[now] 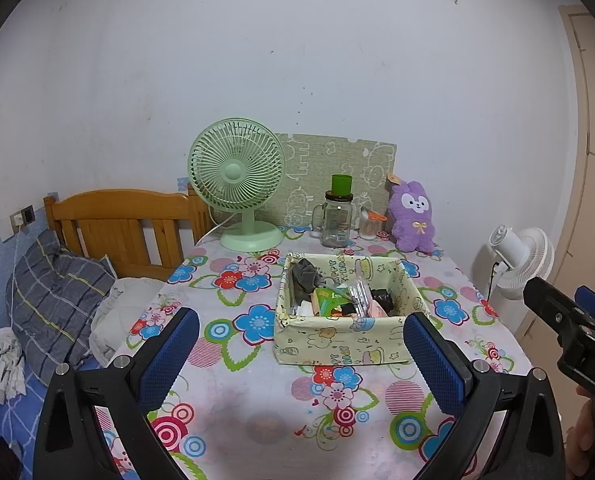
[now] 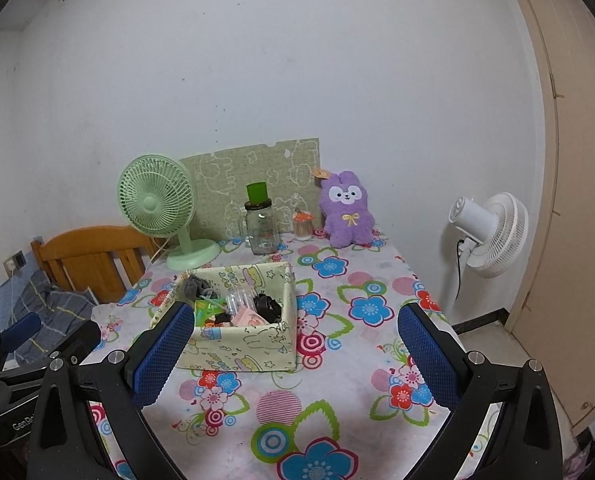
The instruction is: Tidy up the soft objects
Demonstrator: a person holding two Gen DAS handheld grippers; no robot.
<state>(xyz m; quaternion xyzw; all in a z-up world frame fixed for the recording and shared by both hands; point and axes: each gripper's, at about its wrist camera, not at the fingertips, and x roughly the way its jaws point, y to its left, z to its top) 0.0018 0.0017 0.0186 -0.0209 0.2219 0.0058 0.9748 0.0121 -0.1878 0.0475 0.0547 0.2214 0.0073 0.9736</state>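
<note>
Left gripper (image 1: pixel 301 344) and right gripper (image 2: pixel 296 344) both spread wide, empty. Purple plush (image 2: pixel 347 211) far ahead of right gripper, past fabric box (image 2: pixel 253 344) — approach over box, pinch plush body gently, avoid jar (image 2: pixel 262 227).

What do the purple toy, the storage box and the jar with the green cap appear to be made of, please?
Purple toy: plush fabric, with a fuzzy matte pile.
Storage box: probably printed cloth or coated fabric; its walls sag and crease.
Jar: clear glass or hard plastic, glossy and see-through; its cap looks like plastic.
</note>
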